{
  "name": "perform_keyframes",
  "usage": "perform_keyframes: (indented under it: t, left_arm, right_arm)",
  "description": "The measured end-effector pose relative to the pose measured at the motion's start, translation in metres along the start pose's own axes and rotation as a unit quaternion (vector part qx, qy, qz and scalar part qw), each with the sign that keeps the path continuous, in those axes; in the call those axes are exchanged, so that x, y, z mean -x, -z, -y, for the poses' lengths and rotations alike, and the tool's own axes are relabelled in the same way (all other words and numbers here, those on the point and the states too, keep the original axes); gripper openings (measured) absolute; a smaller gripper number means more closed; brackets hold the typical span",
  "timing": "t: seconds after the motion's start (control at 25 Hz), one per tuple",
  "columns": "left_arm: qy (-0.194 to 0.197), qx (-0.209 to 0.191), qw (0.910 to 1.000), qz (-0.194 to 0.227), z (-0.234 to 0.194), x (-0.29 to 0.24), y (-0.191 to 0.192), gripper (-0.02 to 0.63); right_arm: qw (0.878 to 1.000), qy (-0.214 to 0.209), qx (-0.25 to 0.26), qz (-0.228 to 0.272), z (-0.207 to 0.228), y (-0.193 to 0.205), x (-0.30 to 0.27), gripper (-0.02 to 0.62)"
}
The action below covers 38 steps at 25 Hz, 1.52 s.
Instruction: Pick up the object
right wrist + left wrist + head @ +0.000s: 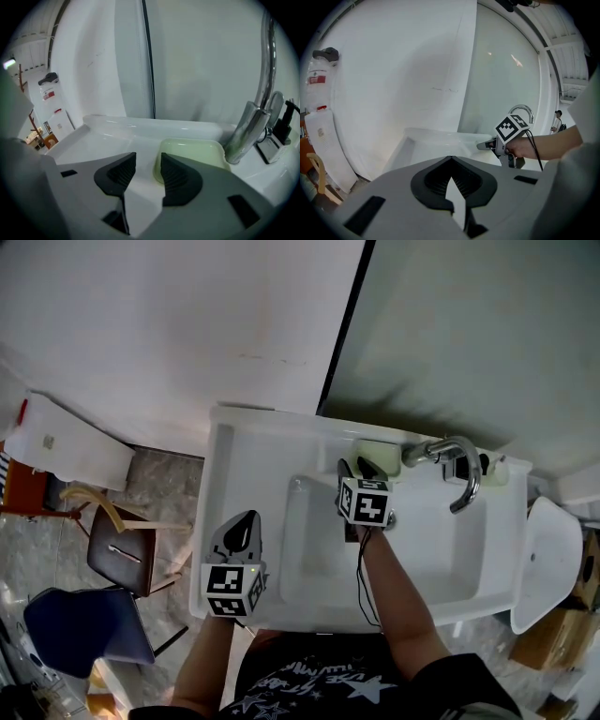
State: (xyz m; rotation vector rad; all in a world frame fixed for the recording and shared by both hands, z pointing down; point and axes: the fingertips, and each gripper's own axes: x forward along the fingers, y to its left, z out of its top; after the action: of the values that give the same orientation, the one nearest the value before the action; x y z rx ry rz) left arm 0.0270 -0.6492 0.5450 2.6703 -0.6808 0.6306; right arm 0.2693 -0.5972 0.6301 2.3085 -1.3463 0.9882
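Observation:
A pale green soap dish [382, 450] [197, 151] lies on the back ledge of the white sink [221, 486], just left of the chrome faucet [461, 468] [255, 117]. My right gripper [360, 466] [148, 160] reaches over the basin to the dish. Its jaws stand apart with nothing pressed between them, and the dish's left edge lies just beyond the right fingertip. My left gripper [244, 519] [451, 159] hovers over the sink's front left rim, shut and empty. The left gripper view also catches the right gripper [486, 145] from the side.
Dark chairs [122, 557] stand on the floor left of the sink. A white rounded lid [548, 559] sits right of it, with a cardboard box [555, 638] below. White wall panels rise behind the sink.

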Motion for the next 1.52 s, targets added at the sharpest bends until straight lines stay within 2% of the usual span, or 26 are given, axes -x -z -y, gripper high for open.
perform_keyframes:
  t: [0.32, 0.4, 0.48, 0.72, 1.12, 1.52]
  left_arm:
    - [0.007, 0.005, 1.0000, -0.003, 0.001, 0.003, 0.009, 0.015]
    - [0.006, 0.006, 1.0000, -0.002, 0.001, 0.005, 0.011, 0.015]
    - [0.005, 0.006, 1.0000, -0.001, 0.001, 0.007, 0.012, 0.015]
    - [-0.002, 0.005, 1.0000, 0.003, 0.002, 0.018, 0.013, 0.015]
    - [-0.016, 0.001, 0.9995, 0.027, 0.032, 0.053, 0.007, 0.015]
    - [-0.064, 0.006, 0.9962, 0.059, 0.081, 0.116, 0.014, 0.015]
  right_arm:
    - [0.997, 0.062, 0.036, -0.015, 0.007, 0.006, -0.006, 0.102]
    - [0.997, 0.068, 0.040, -0.015, 0.007, 0.007, -0.007, 0.100]
    - [0.996, 0.074, 0.043, -0.017, 0.007, 0.007, -0.008, 0.058]
    - [0.996, 0.078, 0.049, -0.015, 0.008, 0.005, 0.003, 0.037]
    - [0.997, 0.040, 0.067, 0.021, 0.000, -0.006, 0.058, 0.035]
    - [0.992, -0.056, 0.098, 0.056, -0.027, 0.004, 0.145, 0.035]
